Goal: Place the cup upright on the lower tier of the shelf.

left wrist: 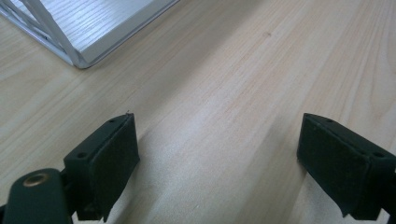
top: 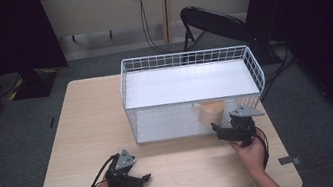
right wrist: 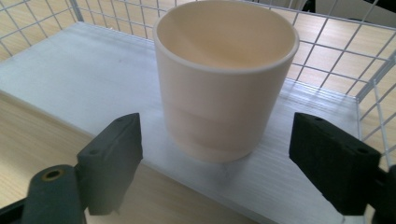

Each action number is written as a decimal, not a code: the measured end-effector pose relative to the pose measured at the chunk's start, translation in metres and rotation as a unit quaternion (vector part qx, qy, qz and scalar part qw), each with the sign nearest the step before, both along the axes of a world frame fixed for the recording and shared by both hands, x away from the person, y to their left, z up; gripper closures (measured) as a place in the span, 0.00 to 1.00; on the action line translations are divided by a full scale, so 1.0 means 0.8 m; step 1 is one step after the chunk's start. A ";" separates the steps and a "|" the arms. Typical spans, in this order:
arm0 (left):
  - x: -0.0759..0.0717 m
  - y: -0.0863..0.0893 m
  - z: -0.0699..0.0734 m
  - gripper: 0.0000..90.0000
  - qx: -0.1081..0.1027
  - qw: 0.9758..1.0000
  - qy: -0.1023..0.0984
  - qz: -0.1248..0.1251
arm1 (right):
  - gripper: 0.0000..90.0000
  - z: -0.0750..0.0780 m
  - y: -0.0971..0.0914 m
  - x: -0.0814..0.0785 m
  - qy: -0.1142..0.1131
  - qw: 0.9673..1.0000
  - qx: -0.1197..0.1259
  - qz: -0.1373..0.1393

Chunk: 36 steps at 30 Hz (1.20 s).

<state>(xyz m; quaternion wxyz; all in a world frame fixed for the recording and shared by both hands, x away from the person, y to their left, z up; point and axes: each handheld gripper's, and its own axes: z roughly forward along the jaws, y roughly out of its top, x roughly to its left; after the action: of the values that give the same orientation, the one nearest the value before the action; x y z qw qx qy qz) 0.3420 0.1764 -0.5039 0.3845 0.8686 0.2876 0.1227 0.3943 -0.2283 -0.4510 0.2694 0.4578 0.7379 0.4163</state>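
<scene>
A cream cup stands upright on the lower white shelf of a white wire rack, near the shelf's front right. My right gripper is open just in front of the cup, its jaws spread wider than the cup and short of it. Over the bare wooden table near the front left, my left gripper is open with nothing between its jaws. A corner of the rack's lower shelf shows at the upper left of the left gripper view.
The rack has an upper white shelf with a wire rim and wire side walls behind and right of the cup. A black chair stands beyond the table. Tape marks sit near the table's front corners.
</scene>
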 end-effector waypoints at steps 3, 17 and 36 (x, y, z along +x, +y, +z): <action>0.000 0.000 0.000 0.13 0.000 1.000 0.000 0.000 | 0.16 0.001 0.000 -0.001 0.002 1.000 0.006 0.004; 0.000 0.000 0.000 0.13 0.000 1.000 0.000 0.000 | 0.15 0.006 0.002 -0.008 0.005 1.000 0.009 0.019; 0.000 0.000 0.000 0.13 0.000 1.000 0.000 0.000 | 0.16 0.003 -0.009 -0.024 0.027 0.998 0.004 0.059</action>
<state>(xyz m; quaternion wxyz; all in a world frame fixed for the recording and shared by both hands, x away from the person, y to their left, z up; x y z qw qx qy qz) 0.3420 0.1764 -0.5039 0.3844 0.8685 0.2877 0.1228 0.3749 -0.2358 -0.4490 0.2228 0.4250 0.7692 0.4219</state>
